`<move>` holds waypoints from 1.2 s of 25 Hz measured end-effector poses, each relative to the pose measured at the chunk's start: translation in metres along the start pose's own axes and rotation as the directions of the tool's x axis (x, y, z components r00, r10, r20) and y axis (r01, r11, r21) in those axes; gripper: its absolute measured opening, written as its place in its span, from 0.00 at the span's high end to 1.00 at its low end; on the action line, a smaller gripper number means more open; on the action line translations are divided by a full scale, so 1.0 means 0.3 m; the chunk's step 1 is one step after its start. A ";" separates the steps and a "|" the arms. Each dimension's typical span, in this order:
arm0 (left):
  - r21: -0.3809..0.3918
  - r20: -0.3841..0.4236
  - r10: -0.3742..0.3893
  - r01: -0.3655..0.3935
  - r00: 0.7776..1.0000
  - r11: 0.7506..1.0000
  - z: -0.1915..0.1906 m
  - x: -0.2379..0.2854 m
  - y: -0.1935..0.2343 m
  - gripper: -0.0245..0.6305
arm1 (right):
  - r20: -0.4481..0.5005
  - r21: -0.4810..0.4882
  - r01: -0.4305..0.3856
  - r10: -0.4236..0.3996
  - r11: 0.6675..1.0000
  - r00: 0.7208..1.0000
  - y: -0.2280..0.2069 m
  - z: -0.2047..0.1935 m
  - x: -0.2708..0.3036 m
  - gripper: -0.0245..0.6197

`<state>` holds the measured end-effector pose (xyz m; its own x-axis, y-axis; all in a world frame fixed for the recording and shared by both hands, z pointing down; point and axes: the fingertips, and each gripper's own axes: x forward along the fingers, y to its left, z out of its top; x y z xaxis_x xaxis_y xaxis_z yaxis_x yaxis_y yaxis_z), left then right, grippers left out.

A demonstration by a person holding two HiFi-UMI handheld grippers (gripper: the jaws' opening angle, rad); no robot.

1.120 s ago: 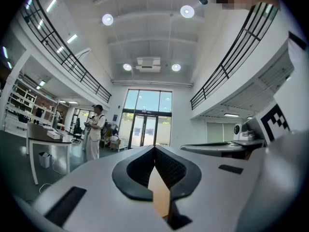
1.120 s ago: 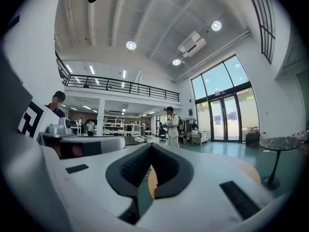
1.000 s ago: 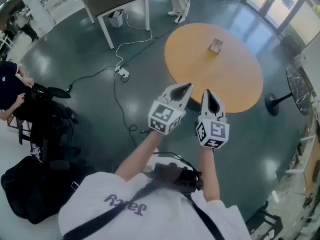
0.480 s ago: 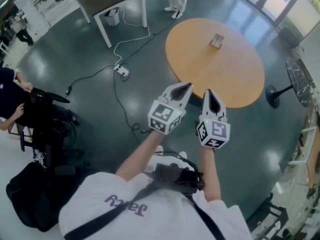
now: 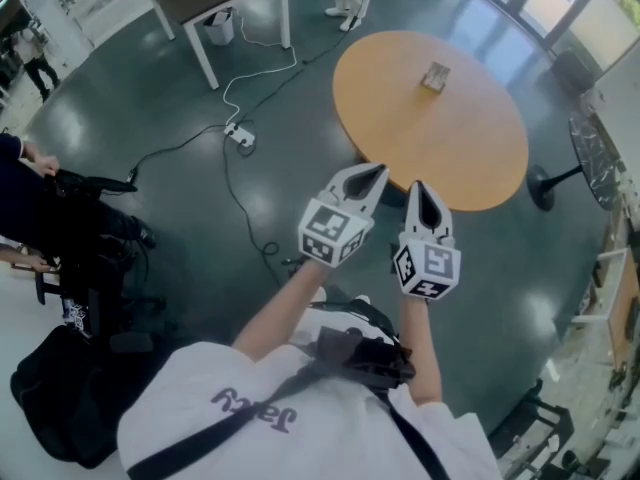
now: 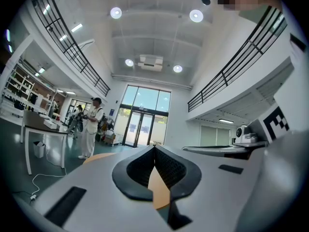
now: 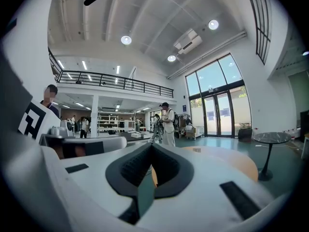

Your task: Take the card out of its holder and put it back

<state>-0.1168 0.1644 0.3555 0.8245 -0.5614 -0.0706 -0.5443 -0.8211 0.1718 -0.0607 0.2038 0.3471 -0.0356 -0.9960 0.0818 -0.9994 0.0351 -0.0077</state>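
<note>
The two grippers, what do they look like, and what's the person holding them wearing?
Both the left gripper and right gripper are white shells tapering to a point, with black ribbed pads inside. Each carries a cube of black-and-white square markers. The person wears a white short-sleeved shirt with a dark strap across it.

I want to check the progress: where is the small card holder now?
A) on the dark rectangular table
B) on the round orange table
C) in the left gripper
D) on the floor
B: the small card holder stands on the round orange table, far beyond the shut left gripper and right gripper.
</note>
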 end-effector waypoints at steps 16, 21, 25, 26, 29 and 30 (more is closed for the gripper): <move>0.005 -0.010 -0.019 0.019 1.000 1.000 -0.005 0.146 -0.018 0.94 | 0.002 0.037 0.104 -0.105 0.994 0.995 -0.198 0.000 0.065 0.93; 0.018 0.001 0.000 0.000 1.000 1.000 0.023 0.239 0.019 0.94 | 0.028 0.025 0.070 -0.071 0.997 0.997 -0.235 0.047 0.151 0.93; 0.037 0.015 -0.004 0.004 1.000 0.999 0.052 0.339 0.018 0.94 | 0.048 0.026 0.058 -0.059 0.998 0.997 -0.303 0.083 0.210 0.93; 0.041 0.019 -0.005 0.005 1.000 0.999 0.057 0.364 0.017 0.94 | 0.054 0.027 0.060 -0.062 0.998 0.997 -0.322 0.091 0.223 0.93; 0.052 0.027 -0.005 0.003 1.000 0.999 0.068 0.434 0.017 0.94 | 0.065 0.032 0.070 -0.072 0.997 0.995 -0.382 0.106 0.256 0.93; 0.057 0.028 -0.002 0.001 1.000 0.998 0.070 0.452 0.017 0.94 | 0.065 0.032 0.075 -0.077 0.997 0.995 -0.400 0.109 0.265 0.93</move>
<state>-0.0109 0.0819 0.3262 0.8212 -0.5620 -0.0985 -0.5515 -0.8261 0.1157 0.0565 0.1178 0.3220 0.0419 -0.9990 0.0173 -0.9985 -0.0424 -0.0339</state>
